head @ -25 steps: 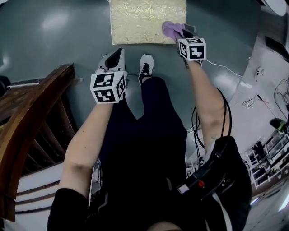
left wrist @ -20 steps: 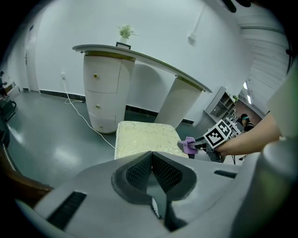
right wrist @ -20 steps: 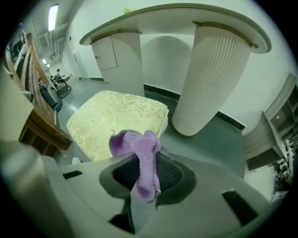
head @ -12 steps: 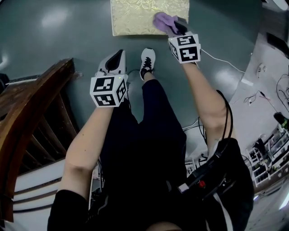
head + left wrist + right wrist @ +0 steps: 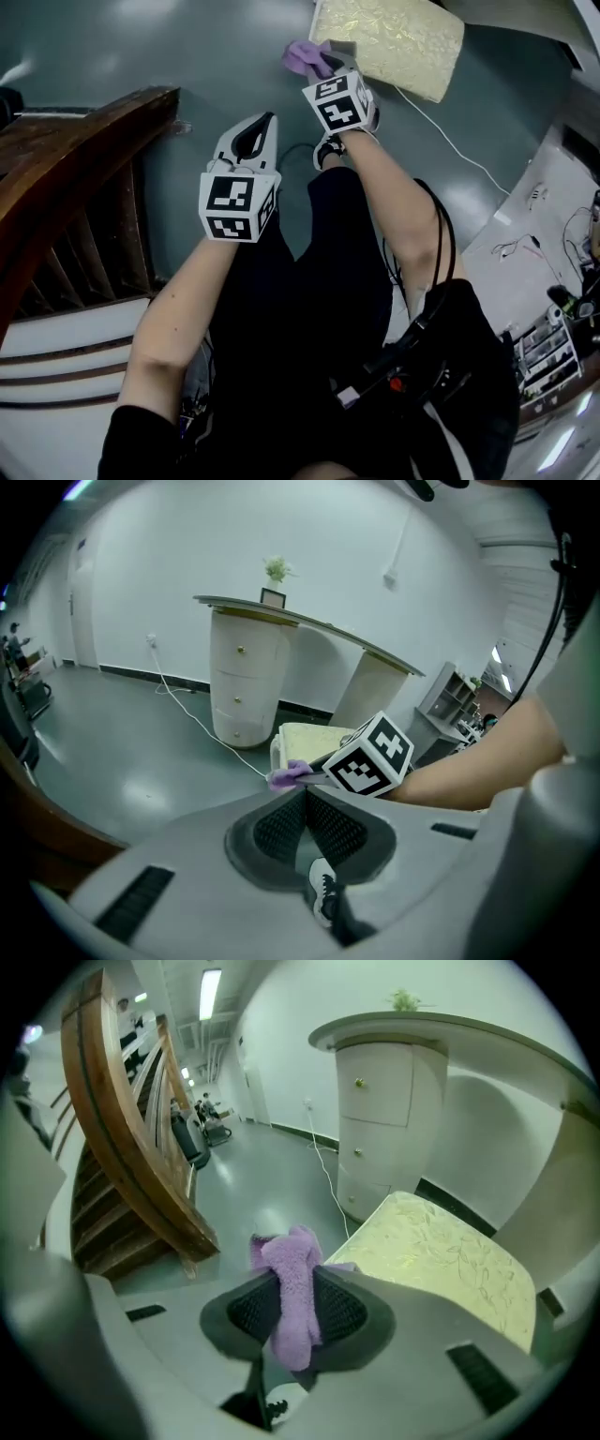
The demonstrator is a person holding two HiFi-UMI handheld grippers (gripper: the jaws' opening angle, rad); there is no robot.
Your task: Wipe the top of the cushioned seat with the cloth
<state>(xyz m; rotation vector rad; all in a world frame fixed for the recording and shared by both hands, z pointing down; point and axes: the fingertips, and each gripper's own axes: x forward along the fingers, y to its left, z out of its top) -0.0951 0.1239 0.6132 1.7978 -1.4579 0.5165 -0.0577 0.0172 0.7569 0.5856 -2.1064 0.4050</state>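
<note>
Off the near left corner of the cushioned seat [image 5: 394, 42], over the grey floor [image 5: 112, 56], our right tongs [image 5: 323, 66] are clamped on the purple cloth [image 5: 302, 56], which hangs clear of the seat top. Our left tongs [image 5: 306, 797] are pressed together on nothing. To wipe well, we judge the cloth should be laid flat on the top and swept edge to edge in overlapping passes under light pressure. The seat is a squarish pad in pale gold fabric with a leafy pattern. The cloth is fleecy, soft and bunched into a thick fold.
</note>
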